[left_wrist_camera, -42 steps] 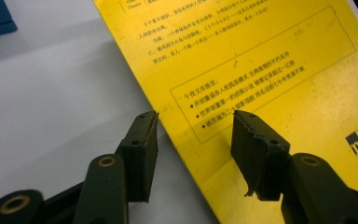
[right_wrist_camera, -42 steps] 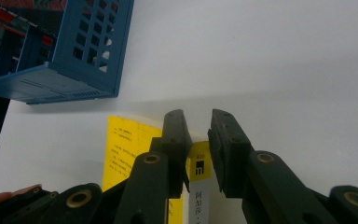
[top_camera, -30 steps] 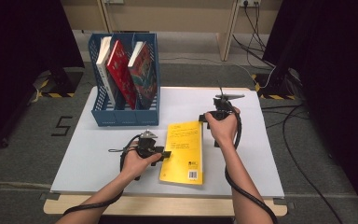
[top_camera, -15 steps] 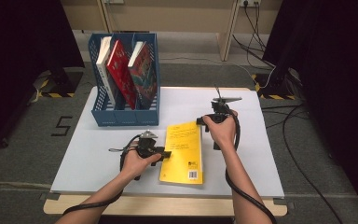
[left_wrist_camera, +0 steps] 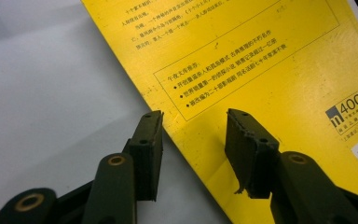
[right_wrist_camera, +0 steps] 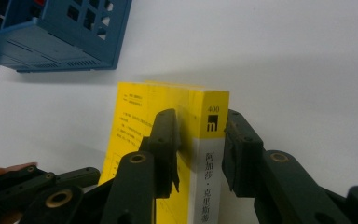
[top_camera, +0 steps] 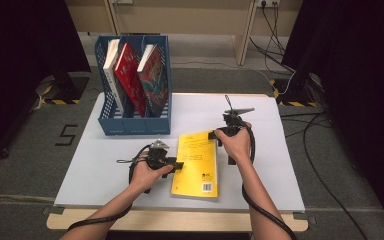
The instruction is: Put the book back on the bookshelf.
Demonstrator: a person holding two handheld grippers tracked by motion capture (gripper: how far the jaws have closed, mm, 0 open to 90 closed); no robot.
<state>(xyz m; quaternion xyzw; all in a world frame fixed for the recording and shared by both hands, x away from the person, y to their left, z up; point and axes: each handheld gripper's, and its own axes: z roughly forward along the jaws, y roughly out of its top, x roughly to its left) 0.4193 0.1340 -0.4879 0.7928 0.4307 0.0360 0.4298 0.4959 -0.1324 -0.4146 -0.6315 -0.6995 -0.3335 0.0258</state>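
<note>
the yellow book [top_camera: 197,163] lies flat at the table's [top_camera: 280,165] lower middle. the right gripper [right_wrist_camera: 200,140] straddles its spine, jaws close beside it, contact unclear. the left gripper [left_wrist_camera: 193,140] stands wide over the book's left edge. at upper left, a blue rack [top_camera: 135,125] holds three upright books [top_camera: 132,80].

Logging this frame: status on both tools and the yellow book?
Left tool open, jaws straddling the yellow book's left edge. Right tool open astride its spine, no clamp seen. Book flat on table. Blue file rack stands behind, clear of it.
</note>
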